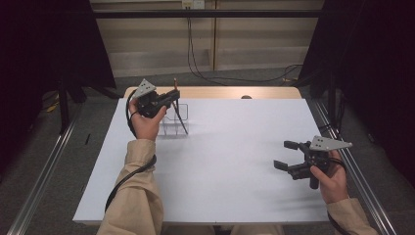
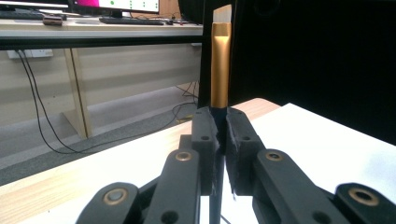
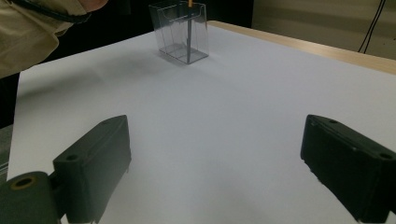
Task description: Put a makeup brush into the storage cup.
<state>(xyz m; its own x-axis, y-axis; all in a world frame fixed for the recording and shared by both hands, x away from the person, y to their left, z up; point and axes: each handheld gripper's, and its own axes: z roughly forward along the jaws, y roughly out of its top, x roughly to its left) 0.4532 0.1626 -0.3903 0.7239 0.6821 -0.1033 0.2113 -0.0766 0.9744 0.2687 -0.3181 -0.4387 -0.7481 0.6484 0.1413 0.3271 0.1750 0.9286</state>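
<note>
Clear plastic, boxy and open-topped: holder (image 1: 175, 120) standing on white table sheet (image 1: 230, 147) toward far left corner, near bare wooden edge (image 1: 215, 92). Just above and beside it, left gripper (image 1: 172, 96) held up in left hand (image 1: 145, 121), beige sleeve (image 1: 133, 196) running back to near edge, cable looping down along forearm. Jaws pressed together on thin brush (image 1: 179, 113), handle dark, slanting down into holder, lower end inside clear walls, upper end poking above gripper. Seen along left gripper's own jaws: black pads (image 2: 205, 135) clamped tight on dark shaft of brush (image 2: 220, 65), gold ferrule rising straight above them, pale bristle tip at very top, wooden table edge (image 2: 116, 154) and white sheet (image 2: 322, 140) beyond. Moving rightward across sheet: broad bare white stretch at middle. Far right, near front edge, right gripper (image 1: 285, 154) low over sheet in right hand (image 1: 333, 178), grey three-cornered plate on top, jaws pointing left toward middle and standing wide apart, nothing between them. Along its own jaws: two black pads (image 3: 95, 161) spread to either side, white sheet (image 3: 224, 121) between, holder (image 3: 180, 32) well off at far end with dark brush handle (image 3: 187, 39) upright inside, beige sleeve (image 3: 32, 32) at upper left corner.
</note>
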